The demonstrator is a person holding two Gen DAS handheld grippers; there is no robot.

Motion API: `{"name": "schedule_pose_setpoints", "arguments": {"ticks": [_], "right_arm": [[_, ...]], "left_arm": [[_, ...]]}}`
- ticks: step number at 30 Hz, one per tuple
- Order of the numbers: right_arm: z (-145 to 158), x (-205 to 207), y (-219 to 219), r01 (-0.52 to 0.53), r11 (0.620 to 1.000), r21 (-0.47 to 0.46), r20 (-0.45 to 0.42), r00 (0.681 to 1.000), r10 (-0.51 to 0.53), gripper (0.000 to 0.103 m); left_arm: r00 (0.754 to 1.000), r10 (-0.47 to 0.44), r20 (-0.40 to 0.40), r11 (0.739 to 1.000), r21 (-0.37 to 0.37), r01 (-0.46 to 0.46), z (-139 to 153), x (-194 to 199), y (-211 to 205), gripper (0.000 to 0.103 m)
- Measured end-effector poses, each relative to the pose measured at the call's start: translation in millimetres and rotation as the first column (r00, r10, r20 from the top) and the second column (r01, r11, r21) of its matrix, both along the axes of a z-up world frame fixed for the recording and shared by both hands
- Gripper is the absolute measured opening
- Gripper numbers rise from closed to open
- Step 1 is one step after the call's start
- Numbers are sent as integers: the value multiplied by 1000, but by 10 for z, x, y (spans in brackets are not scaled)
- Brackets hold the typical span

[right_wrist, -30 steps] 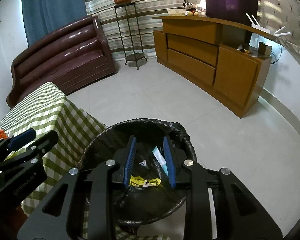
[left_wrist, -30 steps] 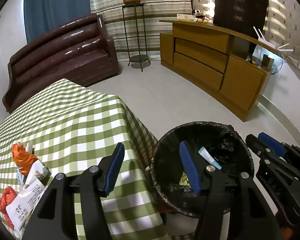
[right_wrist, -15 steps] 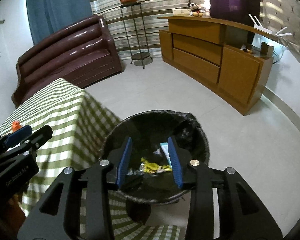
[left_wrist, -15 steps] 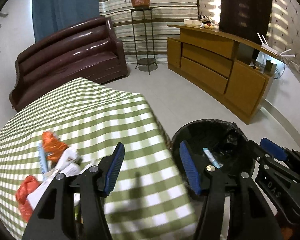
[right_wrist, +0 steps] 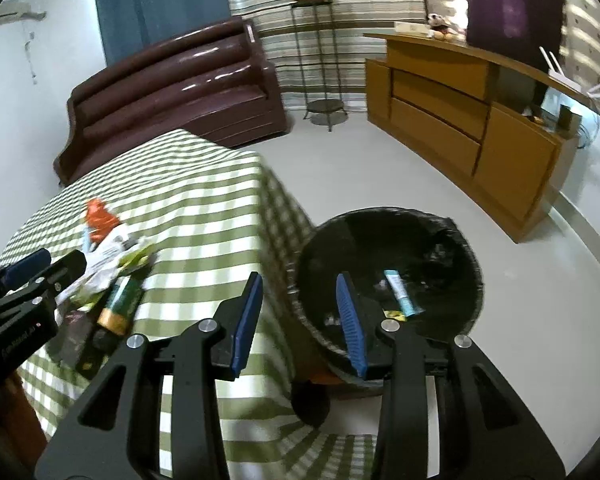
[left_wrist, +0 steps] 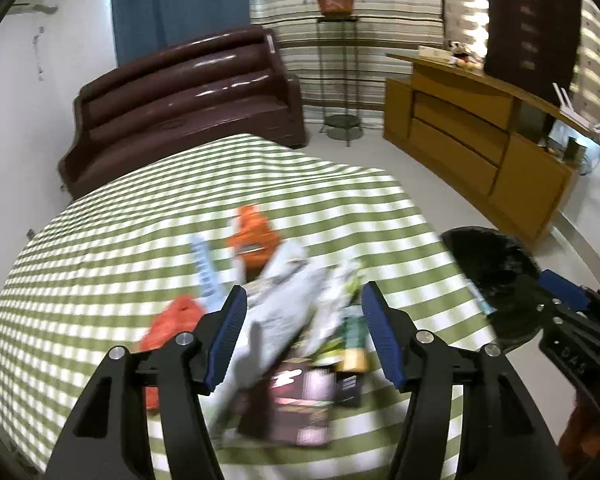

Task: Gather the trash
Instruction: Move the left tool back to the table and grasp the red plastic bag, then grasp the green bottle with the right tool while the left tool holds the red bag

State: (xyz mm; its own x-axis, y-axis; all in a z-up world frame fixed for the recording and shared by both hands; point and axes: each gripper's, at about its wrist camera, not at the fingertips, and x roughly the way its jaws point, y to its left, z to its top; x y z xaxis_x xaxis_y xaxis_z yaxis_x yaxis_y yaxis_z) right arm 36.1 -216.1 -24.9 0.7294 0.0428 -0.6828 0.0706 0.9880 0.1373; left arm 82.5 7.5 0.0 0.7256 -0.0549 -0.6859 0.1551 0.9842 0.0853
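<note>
A pile of trash (left_wrist: 296, 308) lies on the green checked table (left_wrist: 120, 240): orange wrappers (left_wrist: 254, 232), white crumpled wrappers, a dark packet (left_wrist: 300, 404) and a green tube (right_wrist: 120, 304). My left gripper (left_wrist: 302, 334) is open and empty, hovering over the pile. My right gripper (right_wrist: 298, 320) is open and empty, between the table's edge and the black-lined trash bin (right_wrist: 388, 280), which holds a light blue tube (right_wrist: 402, 294) and small scraps. The bin also shows in the left wrist view (left_wrist: 492, 264).
A brown sofa (left_wrist: 188, 108) stands behind the table. A wooden sideboard (left_wrist: 480, 148) runs along the right wall. A metal plant stand (left_wrist: 340, 80) with a potted plant is at the back. Bare floor (right_wrist: 380, 168) lies beyond the bin.
My left gripper has swung left from the bin to above the trash pile. My right gripper has opened wider and drawn back from over the bin toward the table's edge.
</note>
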Motion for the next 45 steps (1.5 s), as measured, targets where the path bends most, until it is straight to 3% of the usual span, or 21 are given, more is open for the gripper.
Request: {"name": "schedule_pose_setpoints", "arguments": {"ticks": [14, 30, 35, 45], "right_arm": [[25, -9, 667, -94, 996, -3, -10, 996, 94, 38], [-13, 81, 910, -113, 993, -15, -37, 993, 112, 38], [-16, 101, 977, -124, 992, -15, -39, 992, 124, 38], [-85, 132, 1229, -164, 986, -25, -57, 985, 163, 38]], "left_arm": [[991, 130, -32, 991, 6, -130, -125, -17, 918, 59], [995, 21, -100, 1000, -18, -23, -395, 177, 1001, 62], [996, -13, -91, 999, -39, 9, -420, 140, 1027, 43], [997, 26, -70, 999, -37, -28, -378, 61, 1239, 40]]}}
